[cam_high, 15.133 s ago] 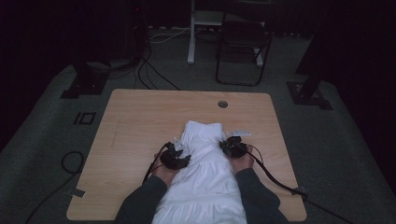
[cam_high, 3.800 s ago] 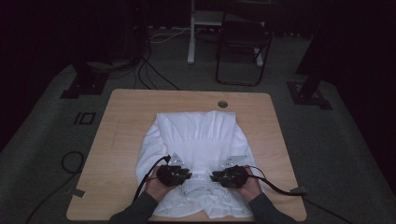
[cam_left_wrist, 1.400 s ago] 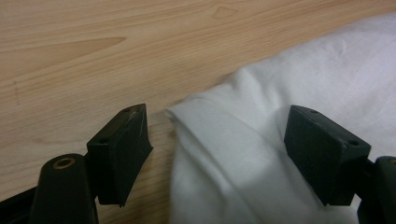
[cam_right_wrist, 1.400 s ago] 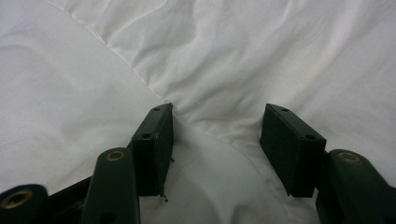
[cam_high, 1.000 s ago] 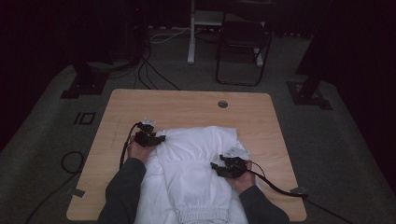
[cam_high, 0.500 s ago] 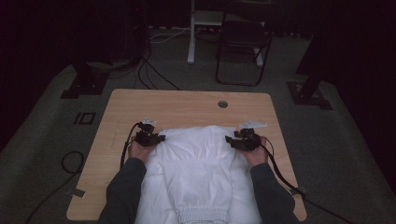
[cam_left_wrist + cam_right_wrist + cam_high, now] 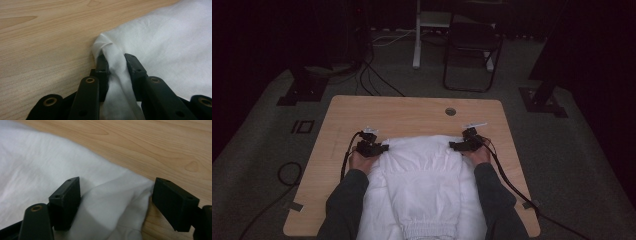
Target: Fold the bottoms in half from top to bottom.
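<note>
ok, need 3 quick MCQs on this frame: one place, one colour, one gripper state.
1. Where does the white garment lie on the wooden table?
A. far edge, by the round hole
B. near side, between the person's forearms
C. on the floor

2. What colour are the gripper pads?
A. black
B. white
C. orange

3. How does the left gripper stand?
A. open above bare wood
B. shut on nothing
C. shut on a fold of the garment

Key: 1 B, the cloth runs to the near edge in the high view. 2 A, both gripper views show black jaws. 3 C, the fabric is pinched between its pads, while the right gripper stands open, its jaws having just been opening, cloth between them.
</note>
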